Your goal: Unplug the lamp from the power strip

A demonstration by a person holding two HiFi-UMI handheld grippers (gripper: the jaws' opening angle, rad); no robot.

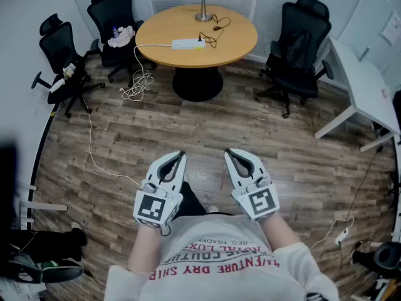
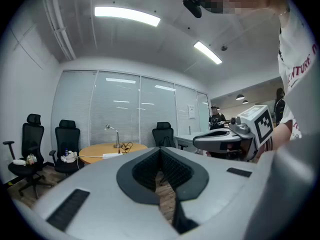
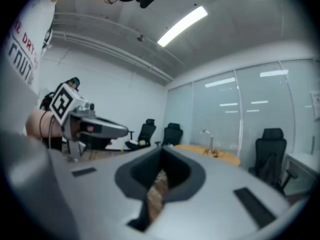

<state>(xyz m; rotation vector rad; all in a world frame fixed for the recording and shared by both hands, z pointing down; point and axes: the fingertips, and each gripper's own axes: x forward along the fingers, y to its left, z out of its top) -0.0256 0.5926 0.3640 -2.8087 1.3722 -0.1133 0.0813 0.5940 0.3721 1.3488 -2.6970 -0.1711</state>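
The left tool (image 1: 180, 156) and the right tool (image 1: 229, 152), two white plastic shells, are hovering above the plank floor (image 1: 156, 124), each pressing its jaws together on nothing. Well ahead, one slim silver lamp (image 1: 202, 8) is standing on one round wooden desk (image 1: 241, 39), near one white oblong power strip (image 1: 188, 44). Three black mesh chairs (image 1: 59, 52) are ringing the desk.

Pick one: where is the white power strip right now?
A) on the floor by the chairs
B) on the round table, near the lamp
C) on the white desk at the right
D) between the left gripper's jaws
B: in the head view the power strip lies flat on the round table, a little in front of the lamp.
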